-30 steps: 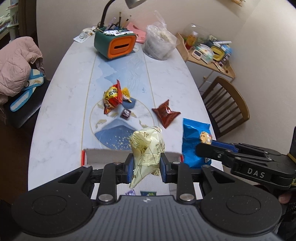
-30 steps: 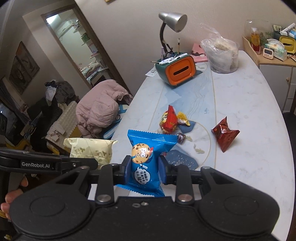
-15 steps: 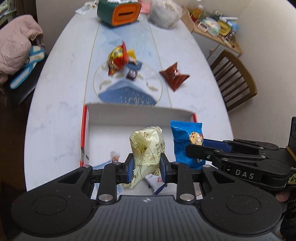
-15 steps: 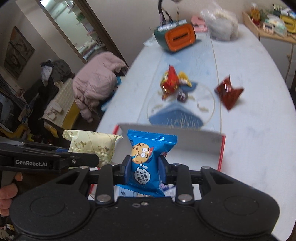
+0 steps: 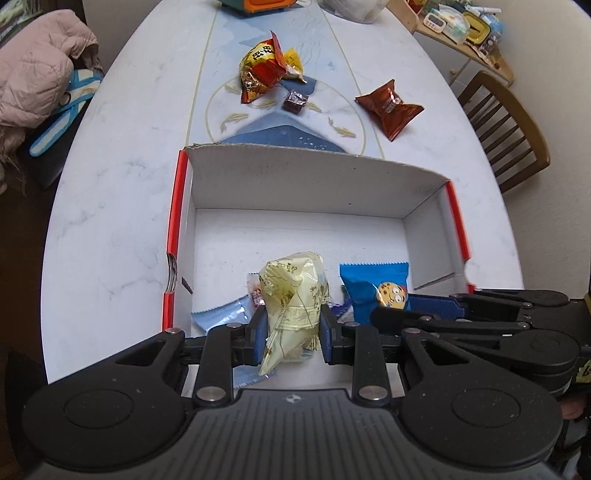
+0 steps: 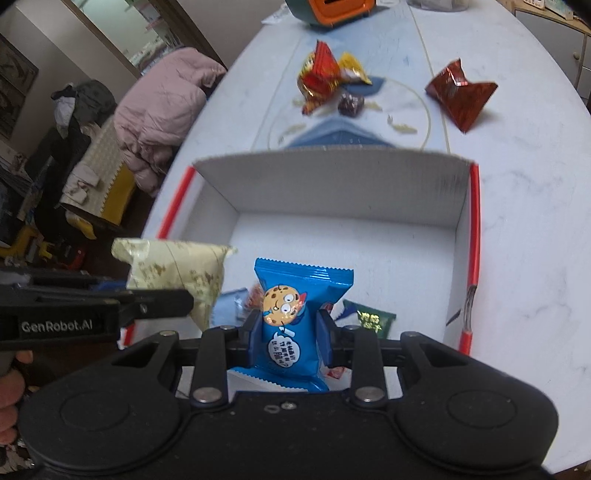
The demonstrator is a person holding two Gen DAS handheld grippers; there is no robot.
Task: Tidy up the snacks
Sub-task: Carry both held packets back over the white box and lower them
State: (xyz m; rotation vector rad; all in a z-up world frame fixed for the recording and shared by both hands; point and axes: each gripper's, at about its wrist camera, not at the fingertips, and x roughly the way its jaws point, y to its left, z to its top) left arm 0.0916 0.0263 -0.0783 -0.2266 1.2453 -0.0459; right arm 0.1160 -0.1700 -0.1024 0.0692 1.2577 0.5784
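My left gripper [image 5: 291, 332] is shut on a pale yellow snack pack [image 5: 293, 295], held over the near part of a white cardboard box with red edges [image 5: 314, 184]. Beside it on the right, my right gripper [image 6: 290, 336] is shut on a blue cookie pack [image 6: 295, 314], also above the box [image 6: 332, 184]. Several small wrapped snacks lie on the box floor under both packs, partly hidden. Beyond the box on the table lie a red-and-yellow snack bag [image 5: 264, 68], a small dark candy [image 5: 294, 100] and a brown-red pack [image 5: 389, 105].
The box stands on a white marble-look table [image 5: 110, 184] with a blue centre print. An orange-and-green container [image 6: 332, 7] stands at the far end. A wooden chair [image 5: 506, 122] is to the right, a pink jacket [image 5: 33, 66] on a seat to the left.
Both grippers have come down with their packs from above the table toward the box, which now fills the middle of both views. The grips are unchanged.
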